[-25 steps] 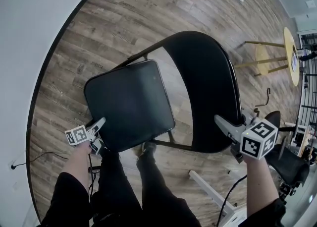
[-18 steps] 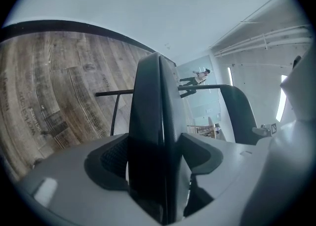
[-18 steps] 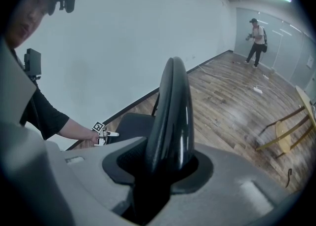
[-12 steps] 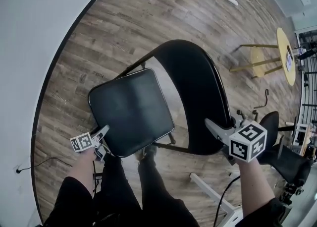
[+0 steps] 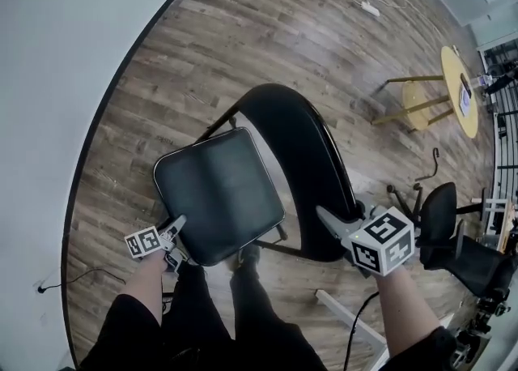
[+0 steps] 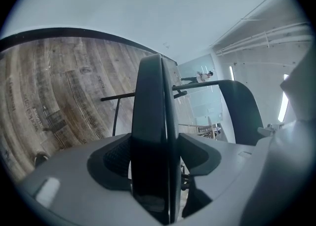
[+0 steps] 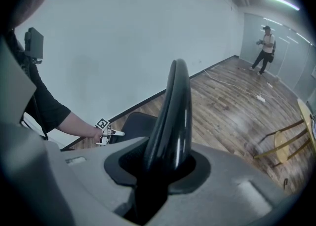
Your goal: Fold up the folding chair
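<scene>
The black folding chair stands on the wood floor with its padded seat (image 5: 218, 195) tilted and its curved backrest (image 5: 303, 167) to the right. My left gripper (image 5: 175, 241) is at the seat's near left corner. Its jaws are closing, and the seat edge (image 6: 153, 136) fills the gap between the pads of the left gripper (image 6: 155, 170). My right gripper (image 5: 328, 223) is on the backrest's top rim. Its jaws are closing too, with the backrest (image 7: 173, 121) pinched in the right gripper (image 7: 160, 170).
A grey wall (image 5: 65, 53) curves along the left. The person's legs (image 5: 210, 304) stand just behind the chair. A yellow round table (image 5: 461, 90), a stool (image 5: 417, 98) and a black office chair (image 5: 441, 215) are on the right. A person (image 7: 266, 47) stands far off.
Both grippers have risen with the chair. The seat's front edge has come up and the gap between seat and backrest has narrowed.
</scene>
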Demonstrator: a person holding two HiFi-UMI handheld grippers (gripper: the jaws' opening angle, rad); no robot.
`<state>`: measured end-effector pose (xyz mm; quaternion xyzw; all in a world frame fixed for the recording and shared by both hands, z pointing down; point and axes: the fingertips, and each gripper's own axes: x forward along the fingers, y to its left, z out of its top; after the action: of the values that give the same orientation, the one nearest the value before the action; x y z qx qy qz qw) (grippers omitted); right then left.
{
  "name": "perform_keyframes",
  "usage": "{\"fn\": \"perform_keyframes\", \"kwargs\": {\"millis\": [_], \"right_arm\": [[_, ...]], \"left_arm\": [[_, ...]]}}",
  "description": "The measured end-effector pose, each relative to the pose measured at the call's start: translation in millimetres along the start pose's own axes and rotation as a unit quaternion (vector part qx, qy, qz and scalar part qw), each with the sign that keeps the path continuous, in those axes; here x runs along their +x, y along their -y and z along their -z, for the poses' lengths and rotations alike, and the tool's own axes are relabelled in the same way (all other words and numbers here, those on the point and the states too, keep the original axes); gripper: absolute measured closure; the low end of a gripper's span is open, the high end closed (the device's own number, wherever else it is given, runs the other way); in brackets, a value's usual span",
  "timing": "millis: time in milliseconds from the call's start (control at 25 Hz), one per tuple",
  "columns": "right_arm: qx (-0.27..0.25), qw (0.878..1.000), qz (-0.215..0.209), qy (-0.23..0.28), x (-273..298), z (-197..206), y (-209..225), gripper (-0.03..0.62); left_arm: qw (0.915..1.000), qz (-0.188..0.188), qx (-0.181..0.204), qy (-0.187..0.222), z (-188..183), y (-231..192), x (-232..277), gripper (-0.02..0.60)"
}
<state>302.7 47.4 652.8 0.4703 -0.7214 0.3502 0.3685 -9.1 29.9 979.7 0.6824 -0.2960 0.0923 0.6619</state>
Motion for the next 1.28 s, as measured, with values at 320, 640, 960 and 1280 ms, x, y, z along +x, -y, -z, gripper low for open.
{"fn": "perform_keyframes", "kwargs": {"millis": [320, 640, 960, 1280], "right_arm": [[-0.003, 1.000, 0.005, 0.008, -13.4, -10.3, -9.1, 0.494], [-0.012, 1.000, 0.017, 0.003, -18.6, -15.6, -14.6, 0.494], [-0.026, 0.999, 0.022, -0.001, -23.8, -21.4, -25.5, 0.494], [-0.040, 0.999, 0.033, -0.004, -27.5, -31.6, -36.5, 0.493]], "left_arm": [[0.9999, 0.008, 0.012, 0.001, -11.5, 43.8, 4.1, 0.313], [0.9995, 0.015, 0.027, 0.004, -18.2, 77.7, 9.9, 0.319], [0.9993, 0.019, 0.032, 0.010, -17.4, 105.8, 10.1, 0.319], [0.9985, 0.033, 0.044, 0.007, -18.6, 143.2, 13.6, 0.330]]}}
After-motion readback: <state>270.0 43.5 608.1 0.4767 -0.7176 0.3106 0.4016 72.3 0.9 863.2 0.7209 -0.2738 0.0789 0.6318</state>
